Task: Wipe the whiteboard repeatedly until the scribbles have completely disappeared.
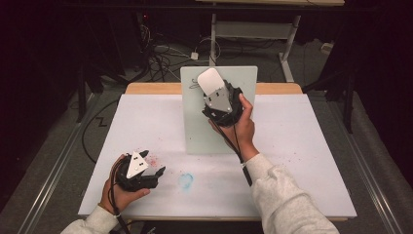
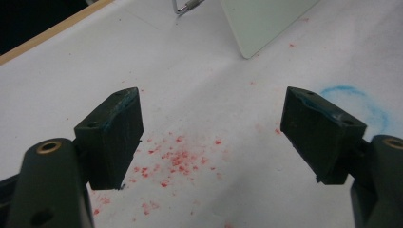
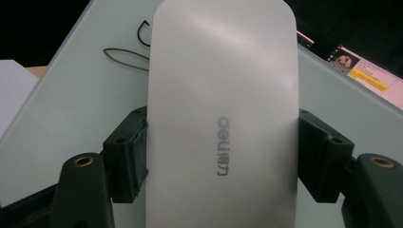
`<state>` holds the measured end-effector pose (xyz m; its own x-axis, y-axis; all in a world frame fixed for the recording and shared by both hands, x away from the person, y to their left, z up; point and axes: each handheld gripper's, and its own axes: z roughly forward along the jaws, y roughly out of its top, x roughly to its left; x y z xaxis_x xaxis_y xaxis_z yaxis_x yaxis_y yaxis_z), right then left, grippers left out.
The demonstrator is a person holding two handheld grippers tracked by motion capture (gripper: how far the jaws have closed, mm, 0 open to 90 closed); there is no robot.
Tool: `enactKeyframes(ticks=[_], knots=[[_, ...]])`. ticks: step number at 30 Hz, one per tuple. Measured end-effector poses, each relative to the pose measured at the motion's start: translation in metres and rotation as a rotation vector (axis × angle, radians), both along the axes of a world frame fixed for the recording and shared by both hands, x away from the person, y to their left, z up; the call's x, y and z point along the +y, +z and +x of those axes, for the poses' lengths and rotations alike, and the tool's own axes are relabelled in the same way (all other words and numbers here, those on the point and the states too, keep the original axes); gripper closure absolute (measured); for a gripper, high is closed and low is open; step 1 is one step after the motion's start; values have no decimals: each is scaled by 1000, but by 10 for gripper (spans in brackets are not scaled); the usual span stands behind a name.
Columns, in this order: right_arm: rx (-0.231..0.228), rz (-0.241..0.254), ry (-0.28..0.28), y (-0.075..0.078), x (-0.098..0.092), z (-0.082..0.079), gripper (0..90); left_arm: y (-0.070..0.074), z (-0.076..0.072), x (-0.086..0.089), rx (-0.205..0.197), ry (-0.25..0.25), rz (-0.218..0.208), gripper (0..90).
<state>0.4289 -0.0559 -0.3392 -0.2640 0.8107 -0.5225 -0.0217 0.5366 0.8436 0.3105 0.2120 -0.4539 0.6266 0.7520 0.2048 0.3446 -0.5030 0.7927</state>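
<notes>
Right gripper (image 1: pixel 220 105) holding a white eraser (image 3: pixel 222 114) up to the small whiteboard (image 1: pixel 192 126)

The jaws are pinching the eraser by its long sides, its face hovering at the board's top, near some pen marks (image 3: pixel 124 56) — likely the wiping step; next it is needing a flat press and steady strokes; the left gripper (image 2: pixel 211 137) is resting low over the table (image 1: pixel 302 146), jaws spread wide — gripping nothing.

The right gripper (image 3: pixel 223 156) is closed on a smooth white oblong eraser block (image 3: pixel 222 114), one black jaw pressed against each long side. Grey "deli" lettering (image 3: pixel 224 145) runs lengthwise down the block's face. Behind the block lies a pale green flat board (image 3: pixel 76 95), bearing thin dark pen loops (image 3: pixel 124 53) left of the block.
</notes>
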Motion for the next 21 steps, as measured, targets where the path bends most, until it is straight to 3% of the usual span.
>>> enactKeyframes(ticks=[21], knots=[[-8,3,10,-7,27,-3,311,1,0,0,-12,-9,2,213]])
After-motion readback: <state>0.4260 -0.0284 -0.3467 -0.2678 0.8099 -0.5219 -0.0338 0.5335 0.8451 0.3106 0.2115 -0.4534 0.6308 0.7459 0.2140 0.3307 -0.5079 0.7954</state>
